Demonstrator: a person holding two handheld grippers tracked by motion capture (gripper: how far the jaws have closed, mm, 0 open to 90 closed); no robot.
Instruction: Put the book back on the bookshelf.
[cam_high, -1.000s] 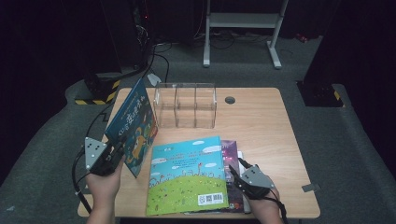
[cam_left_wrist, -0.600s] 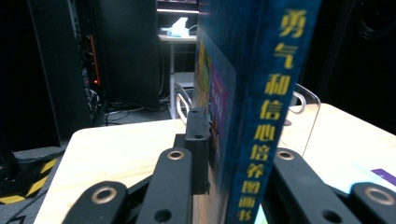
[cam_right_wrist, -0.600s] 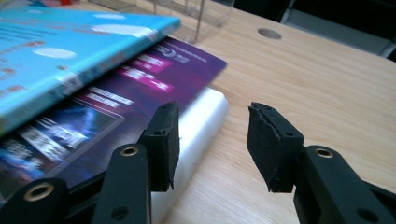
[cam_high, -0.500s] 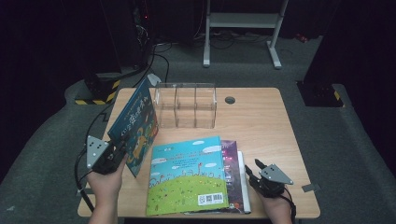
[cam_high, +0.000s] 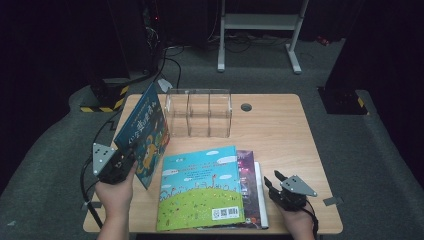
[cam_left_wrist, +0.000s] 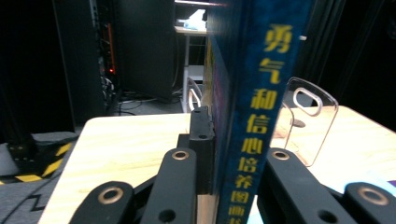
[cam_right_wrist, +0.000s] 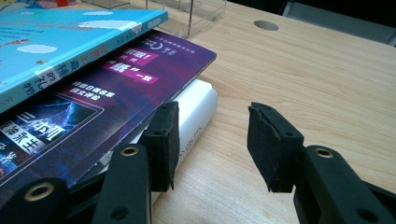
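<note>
Left gripper (cam_high: 116, 165), high view: held at the left front of the bench (cam_high: 280, 125), fingers pinching the blue picture book (cam_high: 144, 132) by its lower edge. The book stands upright on end, cover tilted toward the middle of the bench, its far top corner just beside the left wall of the clear acrylic organiser (cam_high: 199, 113). Whether book and organiser actually touch is hard to tell from this angle.

Left gripper view: the book's spine (cam_left_wrist: 261, 107) with yellow characters rises straight up between the two black fingers (cam_left_wrist: 201, 140), which press on either side of it. One clear divider with a rounded slot (cam_left_wrist: 306, 119) stands just behind and to the right of the spine.

Right gripper (cam_high: 281, 187), high view: low at the right front of the bench, just beside the right edge of a flat stack of books. The stack is topped by the light-blue and green book (cam_high: 200, 187); a purple book (cam_high: 247, 175) lies under it and a white book (cam_high: 260, 192) at the bottom.

Right gripper view: fingers spread partway with nothing between them except bare bench. The left finger (cam_right_wrist: 163, 135) sits close against the white book's rounded spine (cam_right_wrist: 198, 109), under the overhanging purple cover (cam_right_wrist: 116, 79); the right finger stands over open wood, well clear of the stack
</note>
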